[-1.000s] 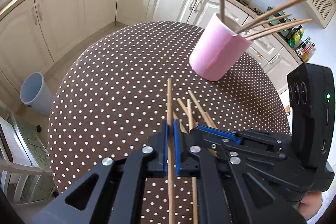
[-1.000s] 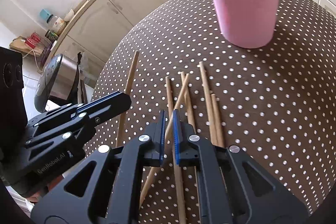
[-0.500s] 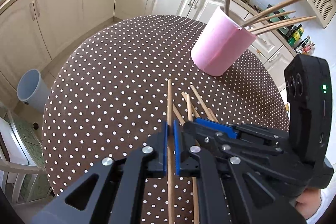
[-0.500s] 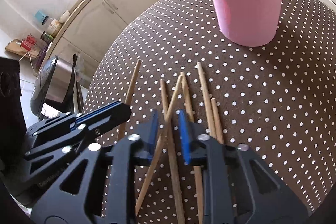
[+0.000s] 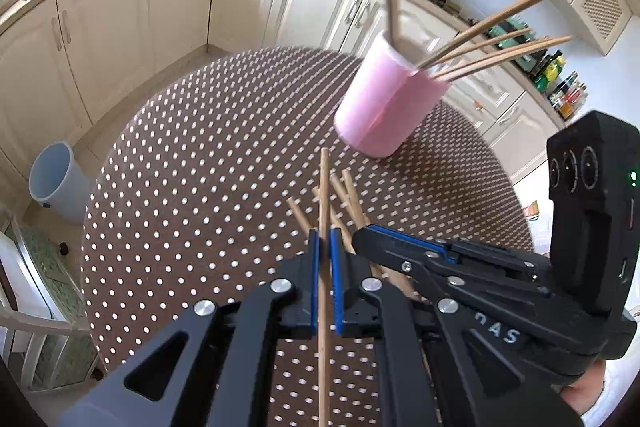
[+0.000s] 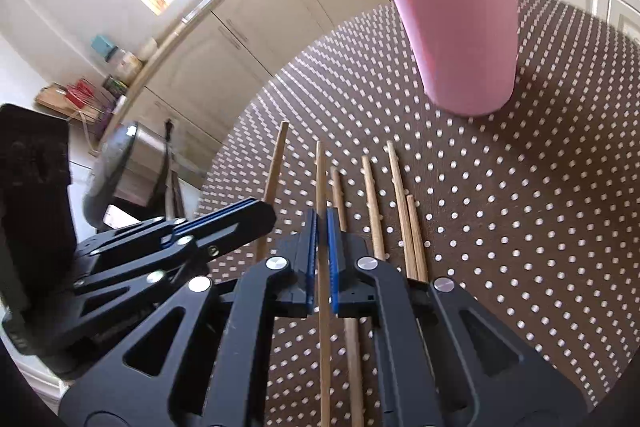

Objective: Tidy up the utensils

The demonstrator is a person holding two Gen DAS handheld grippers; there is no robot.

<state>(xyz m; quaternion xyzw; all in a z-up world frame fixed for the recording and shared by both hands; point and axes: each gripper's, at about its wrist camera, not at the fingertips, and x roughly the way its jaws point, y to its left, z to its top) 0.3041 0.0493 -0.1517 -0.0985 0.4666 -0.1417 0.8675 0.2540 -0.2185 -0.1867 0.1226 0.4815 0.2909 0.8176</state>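
1. Wooden chopsticks point(image 6: 370, 203) lie on the dotted desk point(image 5: 192, 163), near the pink cup point(image 5: 386, 107).
2. Left gripper point(image 5: 325, 247) jaws clench one chopstick point(image 5: 324, 195).
3. Right gripper point(image 6: 322, 227) jaws clench another chopstick point(image 6: 320, 179).

Only the pale letters "DAS", seen upside down, can be read, printed on the right gripper point(image 5: 362, 239) body, right of the pink cup point(image 5: 390, 107).

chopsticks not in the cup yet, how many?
6 chopsticks: one in the left gripper, one in the right gripper, four flat on the table just right of it; more may hide beneath.
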